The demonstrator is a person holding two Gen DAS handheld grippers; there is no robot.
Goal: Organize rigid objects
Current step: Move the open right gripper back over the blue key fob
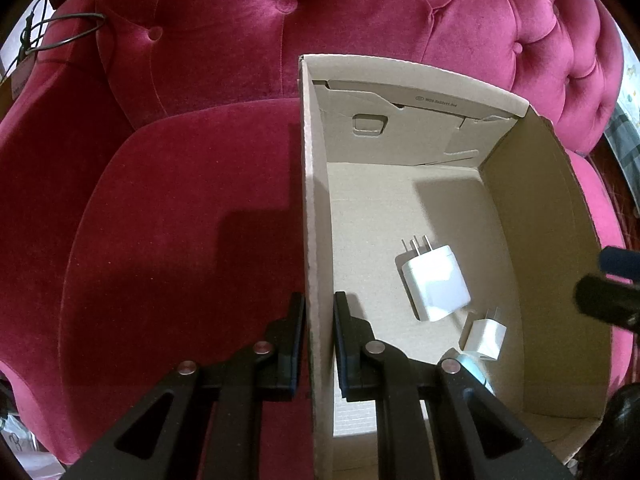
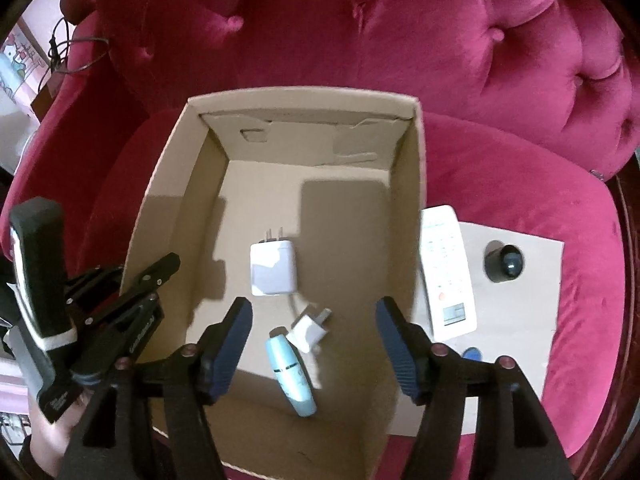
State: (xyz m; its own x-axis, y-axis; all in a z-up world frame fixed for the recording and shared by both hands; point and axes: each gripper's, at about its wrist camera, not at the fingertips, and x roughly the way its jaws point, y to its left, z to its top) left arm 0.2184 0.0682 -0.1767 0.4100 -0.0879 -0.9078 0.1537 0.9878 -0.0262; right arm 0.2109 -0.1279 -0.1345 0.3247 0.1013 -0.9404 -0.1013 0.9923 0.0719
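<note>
An open cardboard box (image 1: 400, 128) (image 2: 304, 120) stands on a pink velvet sofa seat. On its floor lie a large white charger (image 1: 434, 280) (image 2: 273, 268), a small white charger (image 1: 484, 338) (image 2: 310, 328) and a light blue tube (image 2: 290, 372). My left gripper (image 1: 319, 304) (image 2: 138, 270) is shut on the box's left wall, one finger inside and one outside. Above the box's near part my right gripper (image 2: 314, 308) hangs open with nothing between its pads, over the small charger and the tube. In the left wrist view the tube is mostly hidden behind my left gripper.
To the right of the box a flat cardboard sheet (image 2: 520, 320) carries a white remote (image 2: 446, 276), a black round object (image 2: 505, 262) and a small blue item (image 2: 472, 354). The tufted sofa back (image 2: 440, 40) rises behind. A dark cable (image 1: 68, 32) lies on the left armrest.
</note>
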